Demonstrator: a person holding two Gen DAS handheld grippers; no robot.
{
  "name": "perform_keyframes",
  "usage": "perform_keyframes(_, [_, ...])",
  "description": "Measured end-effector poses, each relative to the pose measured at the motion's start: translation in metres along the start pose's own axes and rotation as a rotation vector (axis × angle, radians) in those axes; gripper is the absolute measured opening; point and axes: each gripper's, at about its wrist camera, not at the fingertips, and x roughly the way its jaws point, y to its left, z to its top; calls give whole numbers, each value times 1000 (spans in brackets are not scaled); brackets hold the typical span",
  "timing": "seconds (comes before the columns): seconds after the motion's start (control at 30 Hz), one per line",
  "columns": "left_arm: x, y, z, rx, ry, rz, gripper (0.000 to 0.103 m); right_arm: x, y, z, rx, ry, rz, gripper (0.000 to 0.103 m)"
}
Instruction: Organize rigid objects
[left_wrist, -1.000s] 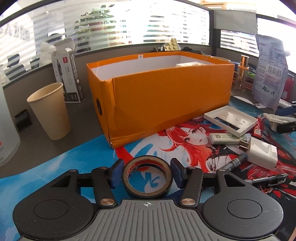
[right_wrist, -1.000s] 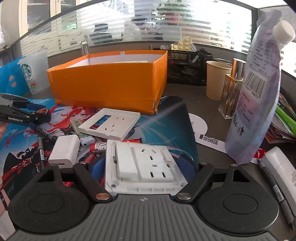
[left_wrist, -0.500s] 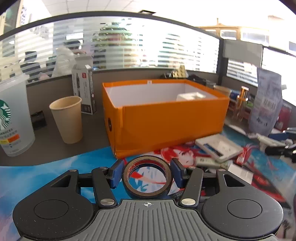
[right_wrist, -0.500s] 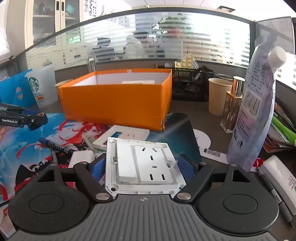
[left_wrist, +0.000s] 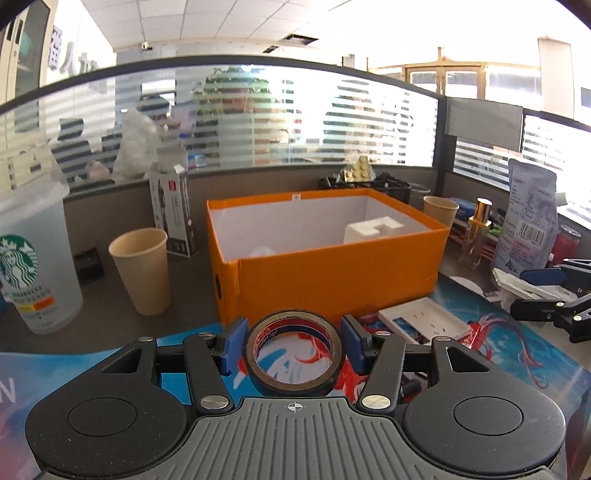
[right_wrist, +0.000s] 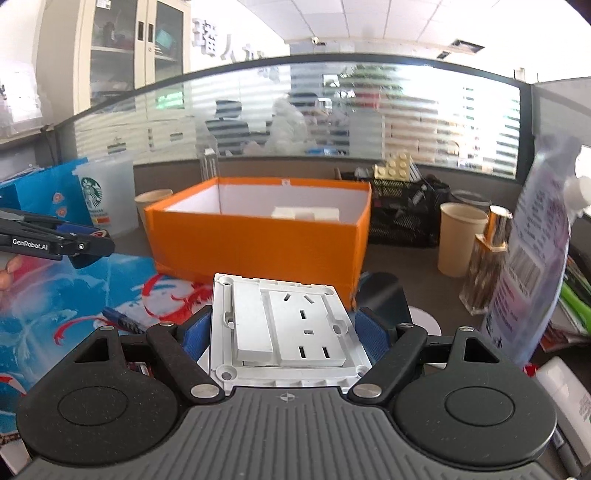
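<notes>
My left gripper (left_wrist: 294, 345) is shut on a roll of black tape (left_wrist: 295, 386), held above the blue anime mat in front of the orange box (left_wrist: 332, 273). My right gripper (right_wrist: 286, 334) is shut on a white wall socket plate (right_wrist: 284, 326), held level and raised toward the orange box (right_wrist: 258, 245). The box is open on top with white foam pieces (left_wrist: 371, 229) inside. A white socket frame (left_wrist: 424, 319) lies on the mat to the right of the box. The right gripper also shows at the right edge of the left wrist view (left_wrist: 546, 284).
A paper cup (left_wrist: 142, 269), a Starbucks cup (left_wrist: 33, 258) and a black-and-white carton (left_wrist: 173, 214) stand left of the box. Another paper cup (right_wrist: 460, 238), a perfume bottle (right_wrist: 487, 258), a tall pouch (right_wrist: 532, 258) and a black wire basket (right_wrist: 406, 218) stand right. A marker (right_wrist: 120, 321) lies on the mat.
Both grippers have risen from the mat with their objects and tilted up, so the inside of the orange box now shows. The clutter on the mat has dropped out of view.
</notes>
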Motion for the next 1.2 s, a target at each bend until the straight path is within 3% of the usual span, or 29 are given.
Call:
perform_keyframes(0.63, [-7, -17, 36, -15, -79, 32, 53, 6, 22, 47, -62, -118, 69, 79])
perform_keyframes(1.2, [-12, -24, 76, 13, -162, 10, 53, 4, 26, 86, -86, -193, 60, 79])
